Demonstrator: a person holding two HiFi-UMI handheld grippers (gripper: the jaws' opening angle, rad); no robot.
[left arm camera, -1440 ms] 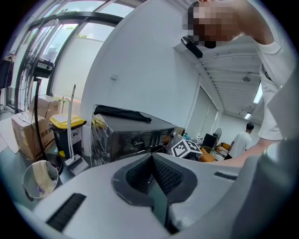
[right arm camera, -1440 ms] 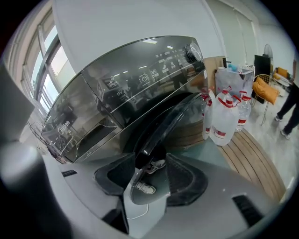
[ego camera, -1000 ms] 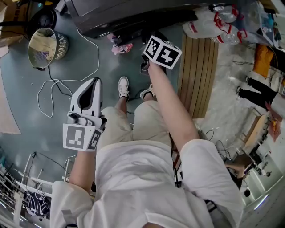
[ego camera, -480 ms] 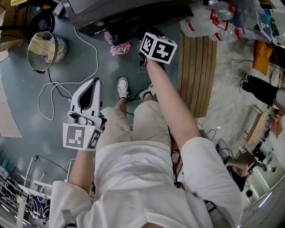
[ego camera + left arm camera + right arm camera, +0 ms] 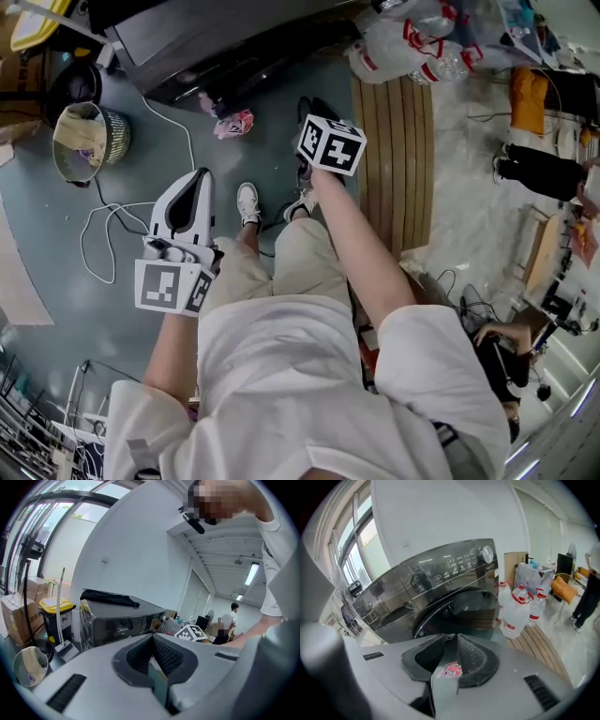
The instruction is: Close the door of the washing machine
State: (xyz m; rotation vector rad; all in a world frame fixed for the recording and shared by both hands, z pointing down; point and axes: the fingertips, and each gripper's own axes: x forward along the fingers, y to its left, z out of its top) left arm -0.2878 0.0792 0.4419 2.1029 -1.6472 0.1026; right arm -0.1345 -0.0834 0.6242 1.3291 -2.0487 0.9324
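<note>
- the dark grey front-loading washing machine (image 5: pixel 440 581) stands on the blue-grey floor (image 5: pixel 56 234), and its round dark glass door (image 5: pixel 461 606) looks pretty much flush with the front
- right gripper (image 5: pixel 449 638) is aimed at that door, fingers closing, narrow gap left, nothing in it
- left gripper (image 5: pixel 153 637): fingers together, empty

Quantities in the head view:
- One washing machine (image 5: pixel 187 42) at 12 o'clock.
- One wire basket (image 5: pixel 118 139) at 10 o'clock.
- One slatted wooden platform (image 5: pixel 394 141) at 1 o'clock.
- One pink wrapper (image 5: pixel 234 123).
- Two white shoes (image 5: pixel 247 202).
</note>
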